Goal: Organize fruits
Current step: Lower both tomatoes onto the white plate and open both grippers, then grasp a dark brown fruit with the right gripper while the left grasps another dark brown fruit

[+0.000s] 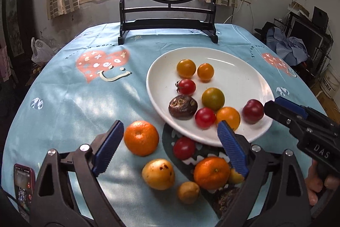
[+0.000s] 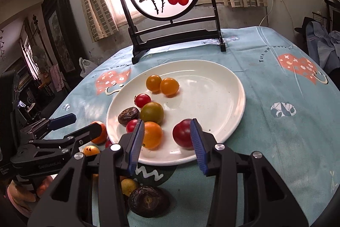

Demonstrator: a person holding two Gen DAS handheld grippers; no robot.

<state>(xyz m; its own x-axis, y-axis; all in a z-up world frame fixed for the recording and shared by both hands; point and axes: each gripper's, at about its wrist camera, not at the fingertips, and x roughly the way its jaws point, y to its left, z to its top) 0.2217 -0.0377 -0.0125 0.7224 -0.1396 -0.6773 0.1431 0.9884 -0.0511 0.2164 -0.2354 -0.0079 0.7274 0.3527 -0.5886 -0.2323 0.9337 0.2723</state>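
A white plate [image 1: 244, 78] [image 2: 212, 95] holds several small tomatoes, a brown water chestnut [image 1: 182, 106] and a dark red plum [image 1: 252, 111] [image 2: 182, 134] near its front rim. On the cloth in front lie two mandarins [image 1: 141, 137] [image 1: 211, 172], a red tomato [image 1: 183, 147], a yellow fruit [image 1: 158, 173] and a smaller one [image 1: 188, 192]. My left gripper [image 1: 170, 127] [image 2: 86, 122] hovers wide open over these loose fruits, holding nothing. My right gripper [image 2: 167, 122] [image 1: 273, 104] stands open at the plate's front rim. The plum lies just past its right finger, and the gripper does not hold it.
A black-framed round painted screen [image 1: 170, 14] stands at the table's far edge behind the plate. A phone [image 1: 23, 184] lies at the near left. Another dark chestnut [image 2: 146, 201] sits under the right gripper. The blue cloth [image 2: 286, 142] is bare right of the plate.
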